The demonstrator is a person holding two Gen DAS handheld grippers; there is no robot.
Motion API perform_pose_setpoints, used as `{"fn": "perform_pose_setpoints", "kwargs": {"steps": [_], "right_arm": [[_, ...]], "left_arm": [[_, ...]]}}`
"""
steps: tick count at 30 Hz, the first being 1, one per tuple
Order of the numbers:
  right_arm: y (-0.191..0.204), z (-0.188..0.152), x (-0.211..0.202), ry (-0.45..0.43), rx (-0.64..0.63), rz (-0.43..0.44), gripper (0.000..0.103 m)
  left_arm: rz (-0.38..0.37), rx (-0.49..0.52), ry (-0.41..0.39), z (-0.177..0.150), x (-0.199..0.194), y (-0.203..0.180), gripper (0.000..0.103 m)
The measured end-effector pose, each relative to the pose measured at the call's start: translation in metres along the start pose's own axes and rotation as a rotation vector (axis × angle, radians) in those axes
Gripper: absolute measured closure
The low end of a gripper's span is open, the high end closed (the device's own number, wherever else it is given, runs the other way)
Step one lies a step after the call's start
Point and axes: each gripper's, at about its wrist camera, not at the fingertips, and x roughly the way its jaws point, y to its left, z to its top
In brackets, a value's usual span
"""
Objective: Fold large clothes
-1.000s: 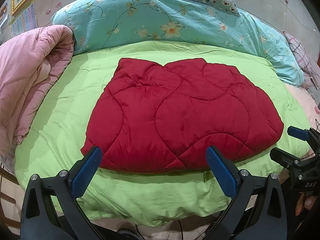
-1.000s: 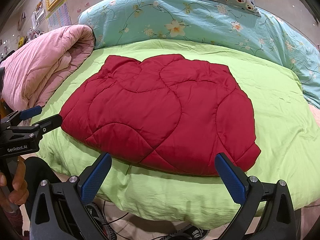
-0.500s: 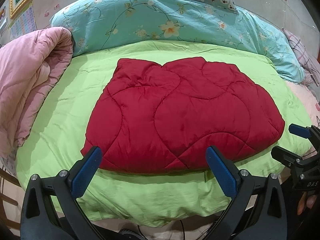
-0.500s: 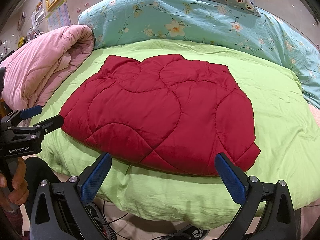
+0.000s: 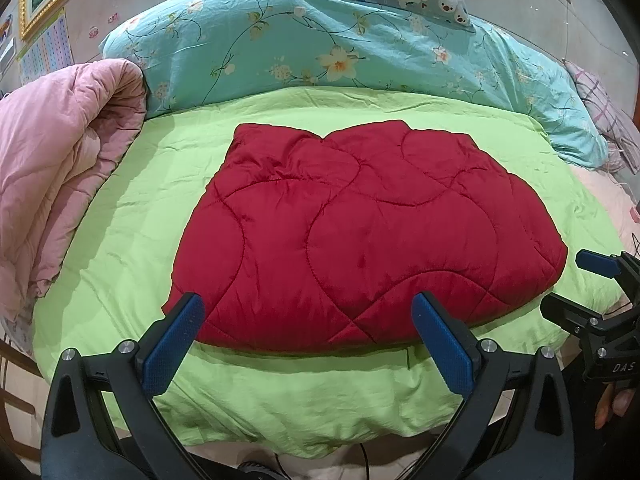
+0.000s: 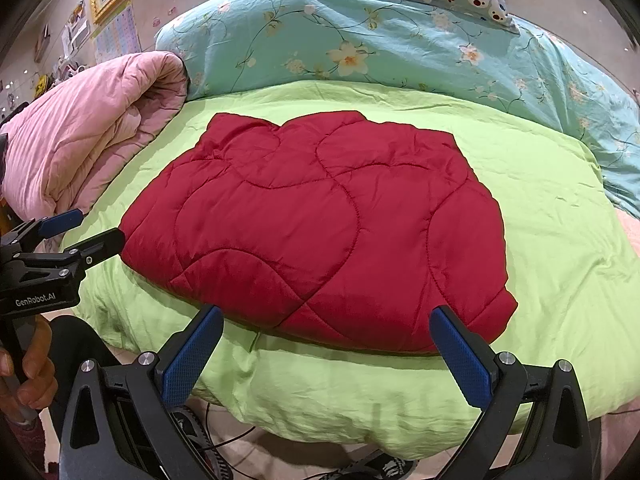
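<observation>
Gaping wide and gripping nothing, both the left gripper (image 5: pixel 306 340) and the right gripper (image 6: pixel 326 354) hover just short of the near hem of the red quilted garment (image 5: pixel 360 240), which lies flat, apparently folded already, on the green bedspread (image 5: pixel 132 216). Almost nothing has shifted over the last second, so the next fold has probably not begun.

Dark red quilted padded garment (image 5: pixel 360 236) (image 6: pixel 320 232), folded into a rough rectangle, lies flat just beyond both grippers' fingertips, w/ near edge closest, untouched.
</observation>
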Motion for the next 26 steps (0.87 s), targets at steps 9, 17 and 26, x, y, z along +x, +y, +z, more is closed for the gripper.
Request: {"fn": "perform_pose_setpoints", "kwargs": {"steps": [9,17,26], "right_arm": [[-0.003,0.003,0.003,0.005,0.007,-0.004,0.000],[-0.004,0.005,0.010,0.012,0.009,-0.007,0.000],[-0.003,0.007,0.017,0.010,0.014,0.002,0.000]], "left_arm": [[0.008,-0.003,0.001,0.002,0.003,0.001,0.000],[-0.008,-0.014,0.007,0.002,0.009,0.003,0.000],[0.007,0.006,-0.003,0.006,0.011,-0.001,0.000]]}}
